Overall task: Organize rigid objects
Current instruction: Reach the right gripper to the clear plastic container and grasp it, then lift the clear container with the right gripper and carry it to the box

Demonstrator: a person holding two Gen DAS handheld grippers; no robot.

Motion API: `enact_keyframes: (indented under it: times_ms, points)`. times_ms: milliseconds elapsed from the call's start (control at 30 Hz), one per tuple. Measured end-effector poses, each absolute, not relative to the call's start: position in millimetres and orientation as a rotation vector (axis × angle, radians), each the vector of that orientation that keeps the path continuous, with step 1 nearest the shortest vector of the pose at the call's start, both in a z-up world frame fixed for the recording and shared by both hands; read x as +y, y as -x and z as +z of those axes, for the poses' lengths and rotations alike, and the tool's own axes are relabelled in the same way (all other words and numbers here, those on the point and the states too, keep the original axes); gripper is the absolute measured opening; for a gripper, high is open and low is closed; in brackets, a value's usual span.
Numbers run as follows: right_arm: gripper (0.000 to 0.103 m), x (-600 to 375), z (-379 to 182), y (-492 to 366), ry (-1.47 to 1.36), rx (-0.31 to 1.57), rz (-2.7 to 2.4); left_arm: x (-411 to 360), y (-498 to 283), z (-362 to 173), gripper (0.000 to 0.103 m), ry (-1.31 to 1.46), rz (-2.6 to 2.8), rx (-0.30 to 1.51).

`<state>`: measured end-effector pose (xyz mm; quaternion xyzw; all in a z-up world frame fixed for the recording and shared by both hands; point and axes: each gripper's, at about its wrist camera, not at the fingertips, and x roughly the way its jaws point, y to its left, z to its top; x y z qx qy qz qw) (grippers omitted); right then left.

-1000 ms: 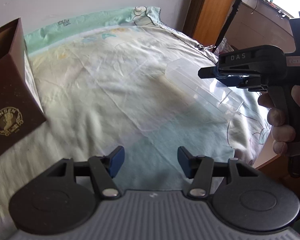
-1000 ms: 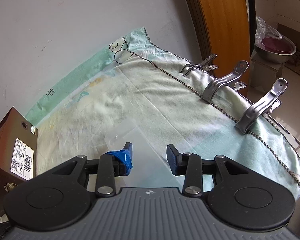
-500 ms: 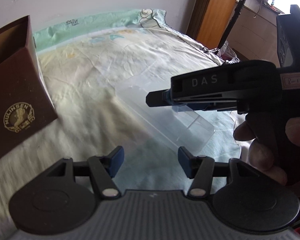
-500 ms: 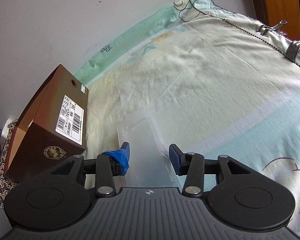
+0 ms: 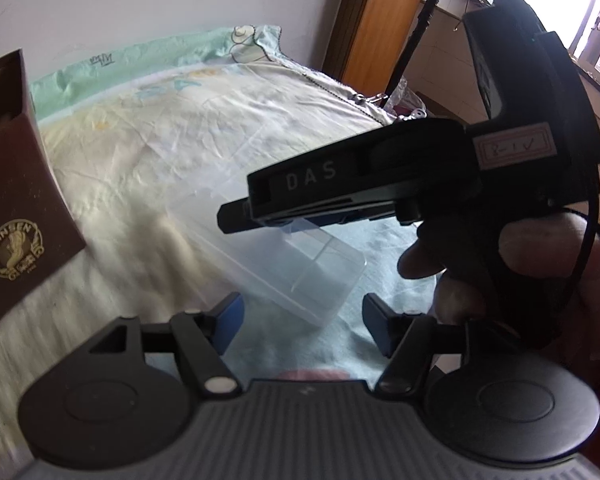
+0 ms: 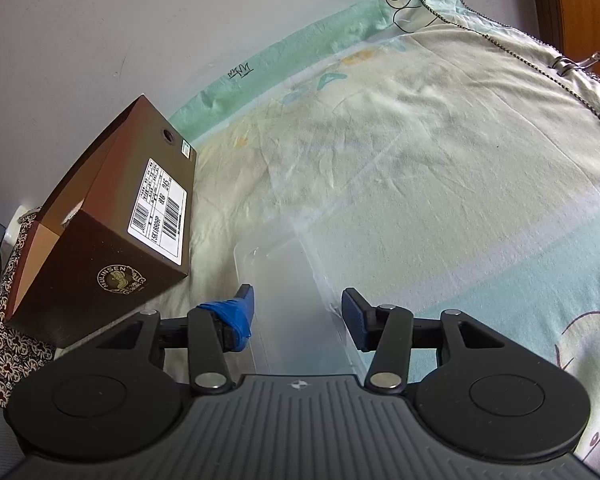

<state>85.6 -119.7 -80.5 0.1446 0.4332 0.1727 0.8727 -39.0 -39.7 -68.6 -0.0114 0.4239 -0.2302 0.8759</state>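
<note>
A clear plastic box (image 5: 300,264) with no lid lies on the bed sheet; it also shows in the right wrist view (image 6: 296,304). My right gripper (image 6: 298,308) straddles the box with its jaws on both sides of it, gripping the box. In the left wrist view the right gripper (image 5: 236,220) reaches over the box from the right, held by a hand. My left gripper (image 5: 302,318) is open and empty just in front of the box's near corner. A brown shoe box (image 6: 112,240) stands open at the left, also in the left wrist view (image 5: 16,208).
The bed sheet (image 6: 440,168) is pale yellow and mint green, against a white wall. Metal clips (image 6: 576,65) hold the sheet's right edge. A wooden door frame (image 5: 376,20) stands at the far right. A patterned cloth (image 6: 4,320) lies left of the shoe box.
My right gripper carried the clear box leftward across the bed, toward the shoe box. My left gripper stayed open and the box now lies much nearer to it.
</note>
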Motion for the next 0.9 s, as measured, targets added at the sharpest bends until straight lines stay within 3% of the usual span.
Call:
enact_keyframes:
  times_ms: [500, 900]
  points:
    - [0.036, -119.3, -79.0, -78.2, -0.297, 1.053, 0.443, -32.1, 25.8, -72.8, 0.065, 0.105, -0.462, 0.909]
    - [0.037, -88.8, -75.5, -66.6, -0.145, 0.995, 0.459, -14.3, 24.2, -75.1, 0.067, 0.172, -0.387, 0.921]
